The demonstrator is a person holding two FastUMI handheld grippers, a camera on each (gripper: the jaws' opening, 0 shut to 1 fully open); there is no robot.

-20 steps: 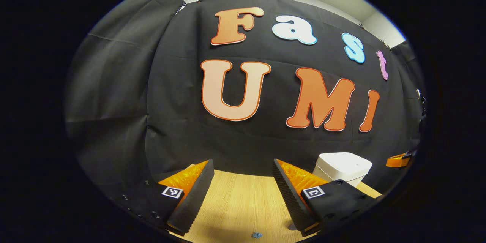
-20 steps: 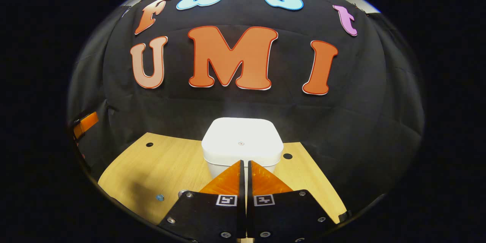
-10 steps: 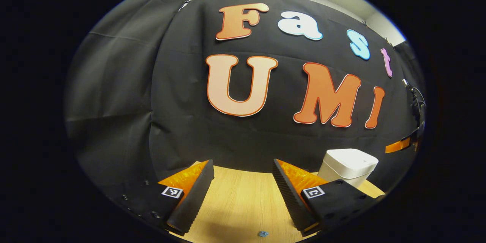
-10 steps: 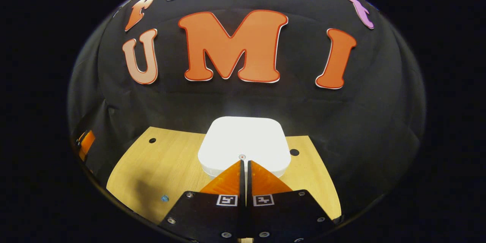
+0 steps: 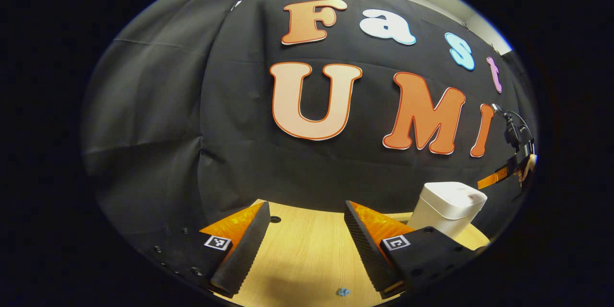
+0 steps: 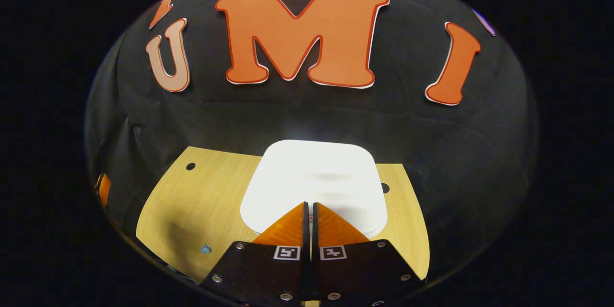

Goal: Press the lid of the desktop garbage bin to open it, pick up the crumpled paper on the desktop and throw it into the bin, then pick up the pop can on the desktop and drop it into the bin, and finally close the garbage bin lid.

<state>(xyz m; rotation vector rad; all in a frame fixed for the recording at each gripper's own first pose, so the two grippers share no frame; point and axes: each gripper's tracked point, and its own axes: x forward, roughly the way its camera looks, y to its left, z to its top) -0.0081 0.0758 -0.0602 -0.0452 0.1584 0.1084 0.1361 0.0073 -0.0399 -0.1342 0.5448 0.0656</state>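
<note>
- Over the white bin point(image 6: 312, 182), your right hand-held gripper point(image 6: 309, 208) has its two fingers pressed together with nothing between them.
- Its tips sit at the near edge of the bin's lid point(image 6: 316, 168). You cannot tell from the right gripper view whether they touch the lid.
- That lid looks flat and shut.
- Your bin stands on the wooden surface point(image 6: 201, 201), close to the black cloth wall at the far side.
- A tiny blue speck point(image 6: 206, 249) lies on the surface, near and to the left of the bin.
- Your left hand-held gripper point(image 5: 307, 230) is spread wide open and holds nothing.
- It hangs over bare surface point(image 5: 307, 259), well apart from the bin point(image 5: 448, 206), which stands to its right.
- The same blue speck point(image 5: 342, 291) lies near, between its fingers.
- Far right in the left gripper view, you can see your other hand-held gripper point(image 5: 494, 177) above the bin.
</note>
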